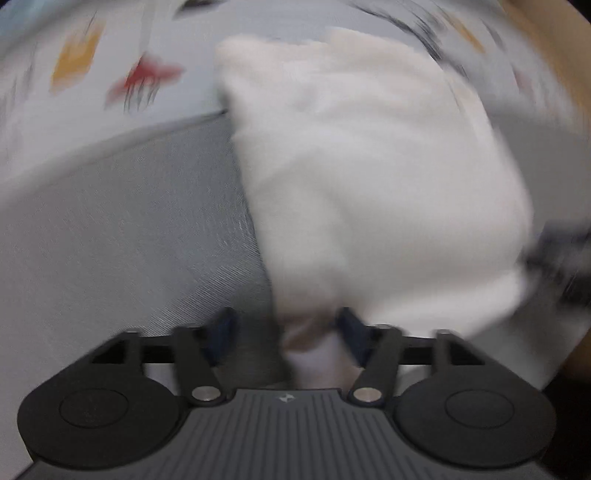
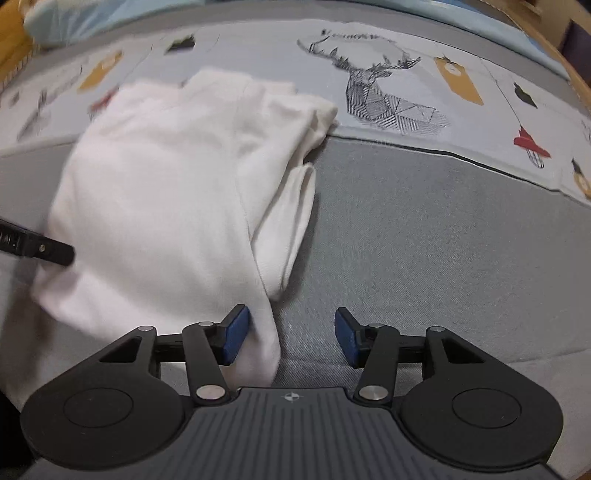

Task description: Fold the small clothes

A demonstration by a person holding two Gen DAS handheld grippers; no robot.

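A white folded garment (image 1: 369,177) lies on the grey bed surface (image 1: 129,229), blurred in the left wrist view. My left gripper (image 1: 286,330) points down over the garment's near corner. Its jaws stand wide, with cloth between the blue pads (image 1: 223,328) but no grip on it. In the right wrist view the same garment (image 2: 159,184) lies at left with a folded sleeve along its right side. My right gripper (image 2: 291,338) is open over the garment's near right edge, its left pad (image 2: 234,339) beside the cloth. A black part of the left gripper (image 2: 37,247) shows at the garment's left edge.
A pale printed sheet with a deer drawing (image 2: 380,92) and coloured lantern shapes (image 2: 532,146) covers the far part of the bed. A light blue cover (image 2: 92,18) lies beyond it. A wooden bed edge (image 2: 576,81) runs at far right. Bare grey fabric (image 2: 424,240) spreads right of the garment.
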